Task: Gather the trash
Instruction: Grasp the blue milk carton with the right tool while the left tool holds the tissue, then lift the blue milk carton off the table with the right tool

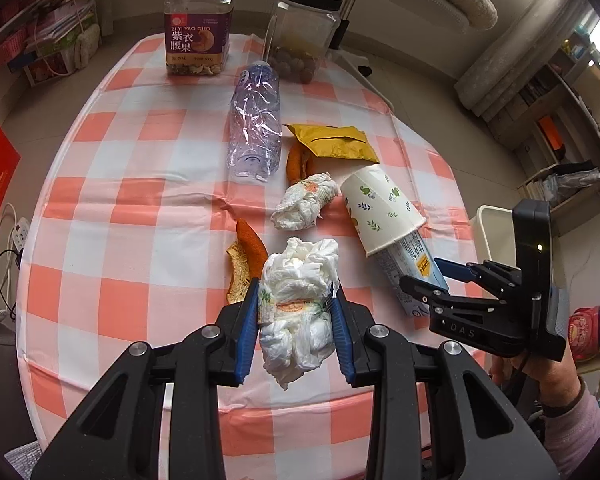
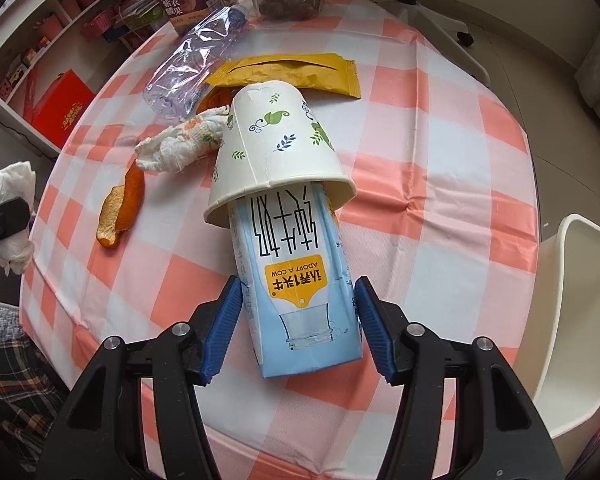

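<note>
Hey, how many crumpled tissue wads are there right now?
2. One tissue wad is clamped in the left claw; the other tissue wad lies on the table beside the paper cup. More may be hidden.

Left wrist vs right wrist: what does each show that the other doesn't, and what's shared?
Left wrist only: the left gripper shut on a crumpled tissue wad, and the right gripper seen from outside, at the milk carton.

Right wrist only: the right gripper straddling the carton's base, blue pads close beside its sides, contact unclear; the carton's printed face; more of the white bin.

Both: paper cup over the carton's far end, crushed plastic bottle, yellow wrapper, orange peel, second tissue, two jars.
</note>
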Demonstrator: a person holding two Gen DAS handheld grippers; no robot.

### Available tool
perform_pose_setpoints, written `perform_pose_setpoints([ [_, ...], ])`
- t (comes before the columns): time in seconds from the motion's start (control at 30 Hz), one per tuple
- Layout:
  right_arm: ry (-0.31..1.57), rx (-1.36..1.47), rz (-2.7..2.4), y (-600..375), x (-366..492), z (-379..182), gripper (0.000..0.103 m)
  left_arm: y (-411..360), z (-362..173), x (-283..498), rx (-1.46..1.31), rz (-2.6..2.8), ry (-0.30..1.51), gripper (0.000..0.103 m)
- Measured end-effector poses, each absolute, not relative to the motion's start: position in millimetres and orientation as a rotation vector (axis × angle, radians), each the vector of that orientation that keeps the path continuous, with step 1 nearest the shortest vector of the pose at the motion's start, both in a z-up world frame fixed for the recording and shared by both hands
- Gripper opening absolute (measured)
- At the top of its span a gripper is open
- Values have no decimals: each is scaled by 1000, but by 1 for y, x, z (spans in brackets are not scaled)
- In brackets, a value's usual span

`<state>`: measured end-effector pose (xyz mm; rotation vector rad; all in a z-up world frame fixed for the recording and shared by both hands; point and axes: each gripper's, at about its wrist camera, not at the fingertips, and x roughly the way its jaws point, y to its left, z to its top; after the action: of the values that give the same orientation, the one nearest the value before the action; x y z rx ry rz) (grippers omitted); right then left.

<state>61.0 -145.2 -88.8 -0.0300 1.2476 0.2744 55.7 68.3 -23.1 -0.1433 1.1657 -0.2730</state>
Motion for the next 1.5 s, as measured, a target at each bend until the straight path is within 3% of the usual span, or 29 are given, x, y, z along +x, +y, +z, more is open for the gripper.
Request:
perform_pose_setpoints([
  [0.27,1285,-103,360,-133,12,-72,54,72,-21,55,-151,-257,1156,33],
  [0.43,1123,-30,392,-139,9,-28,53,74,-20,52,-158,-248,1149,33],
  [0.6,1186,-26,409,-137,11,-37,53,72,-25,50,-150,-247,1160,33],
  [0.83,1070,-33,446,-141,-8,3,53,73,-21,52,-161,-244,1151,33],
  [1.2,1415,-107,457,-137,-19,-99,56,70,-29,52,-145,-247,1175,33],
  [1.37,1383,-97,436,-127,-11,-102,72,70,-28,51,-140,-254,1175,33],
  [1.43,1387,-102,426,-124,-8,-106,71,71,-30,50,-138,-250,1178,33],
  [1.47,1397,-109,431,-122,-7,-108,55,72,-31,50,-139,-248,1179,33],
  [1.5,1406,-122,434,-119,-8,-108,55,74,-31,49,-142,-245,1178,33],
])
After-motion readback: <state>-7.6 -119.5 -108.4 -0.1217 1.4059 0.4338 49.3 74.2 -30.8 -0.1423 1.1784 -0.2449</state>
